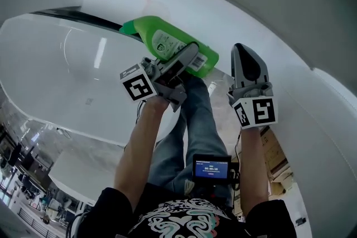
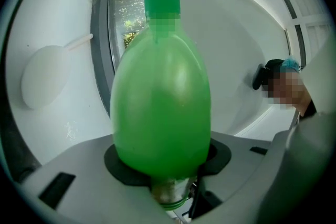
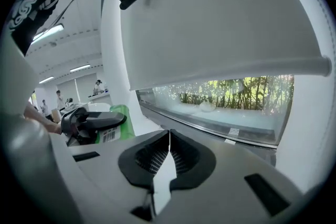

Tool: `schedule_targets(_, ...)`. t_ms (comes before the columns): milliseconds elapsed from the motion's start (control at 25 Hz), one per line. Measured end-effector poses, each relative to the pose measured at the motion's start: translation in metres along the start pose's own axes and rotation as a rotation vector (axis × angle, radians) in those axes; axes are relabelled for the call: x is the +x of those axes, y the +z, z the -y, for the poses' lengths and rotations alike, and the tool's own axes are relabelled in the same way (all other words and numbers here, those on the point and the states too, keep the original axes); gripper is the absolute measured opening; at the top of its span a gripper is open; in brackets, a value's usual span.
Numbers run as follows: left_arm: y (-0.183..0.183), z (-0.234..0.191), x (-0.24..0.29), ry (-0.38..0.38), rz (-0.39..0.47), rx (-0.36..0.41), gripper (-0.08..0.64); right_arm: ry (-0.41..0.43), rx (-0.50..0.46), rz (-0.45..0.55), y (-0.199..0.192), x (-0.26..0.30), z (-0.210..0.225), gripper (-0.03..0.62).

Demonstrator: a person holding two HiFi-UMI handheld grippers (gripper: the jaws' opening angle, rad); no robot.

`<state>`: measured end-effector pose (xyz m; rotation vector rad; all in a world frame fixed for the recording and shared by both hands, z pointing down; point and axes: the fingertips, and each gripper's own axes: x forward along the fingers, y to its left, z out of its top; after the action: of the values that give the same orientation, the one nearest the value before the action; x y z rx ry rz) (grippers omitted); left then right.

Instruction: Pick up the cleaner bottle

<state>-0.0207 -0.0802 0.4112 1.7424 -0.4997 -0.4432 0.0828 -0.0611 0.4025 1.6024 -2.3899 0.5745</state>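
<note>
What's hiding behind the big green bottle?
Behind the cleaner bottle, the left gripper view shows a dark-framed window with green leaves outside and a curved white wall. The bottle covers part of the window, so whatever is straight behind it cannot be seen.

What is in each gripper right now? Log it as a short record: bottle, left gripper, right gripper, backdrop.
bottle: green cleaner bottle, held lying roughly level, green cap pointing away from the person, barcode label by the jaws
left gripper: closed on the bottle's body
right gripper: jaws together, nothing between them; beside the bottle, not touching it
backdrop: white curved surface; window with greenery behind it
</note>
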Motion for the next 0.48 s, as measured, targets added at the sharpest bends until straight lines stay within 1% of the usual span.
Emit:
schedule_targets(200, 0.006, 0.013, 0.0, -0.004, 0.019, -0.034, 0.204, 0.008, -0.01, 0.004, 0.018, -0.004, -0.005, 0.028)
schedule_targets(360, 0.004, 0.012, 0.001, -0.008, 0.027, -0.037, 0.204, 0.015, -0.017, 0.019, 0.019, -0.003, -0.003, 0.028)
schedule_targets(480, 0.006, 0.03, -0.004, -0.01, 0.036, -0.039, 0.204, 0.005, -0.024, 0.032, 0.034, -0.015, -0.007, 0.028)
